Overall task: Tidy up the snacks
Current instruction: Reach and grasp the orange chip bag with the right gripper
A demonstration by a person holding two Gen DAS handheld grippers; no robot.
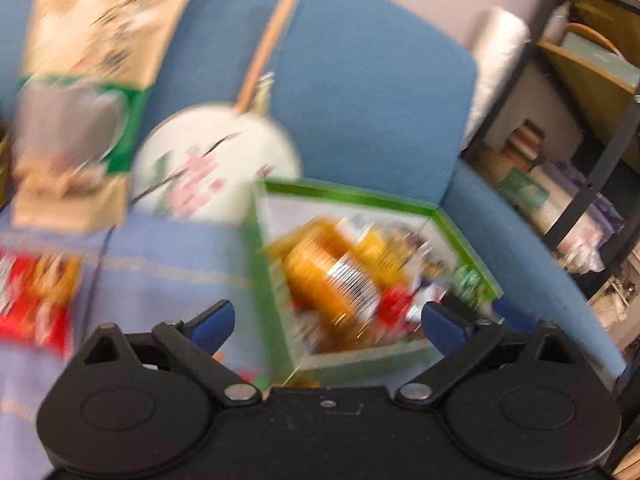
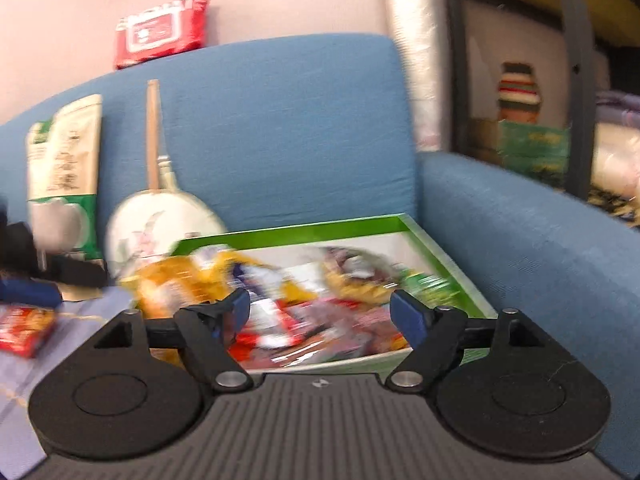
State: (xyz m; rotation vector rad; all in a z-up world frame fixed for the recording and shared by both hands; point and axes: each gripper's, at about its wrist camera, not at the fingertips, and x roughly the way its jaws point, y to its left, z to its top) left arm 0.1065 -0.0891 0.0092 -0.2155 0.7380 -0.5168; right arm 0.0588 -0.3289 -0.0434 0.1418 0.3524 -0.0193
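Observation:
A green-rimmed box [image 1: 352,194] sits on the blue sofa seat, filled with several snack packets, among them an orange packet [image 1: 332,276]. The box also shows in the right wrist view [image 2: 312,230], full of mixed packets [image 2: 320,312]. My left gripper [image 1: 326,320] is open and empty just in front of the box's near left corner. My right gripper [image 2: 320,312] is open and empty over the box's near edge. A red snack packet [image 1: 32,300] lies on the lilac cloth to the left; it also shows in the right wrist view [image 2: 24,330]. Both views are motion-blurred.
A round painted fan [image 1: 216,160] with a wooden handle and a tall beige-green bag [image 1: 92,60] lean on the sofa back [image 1: 360,80]. A red wipes pack [image 2: 160,32] lies on top of the sofa back. The sofa arm [image 2: 540,248] and a dark shelf [image 1: 592,120] stand at right.

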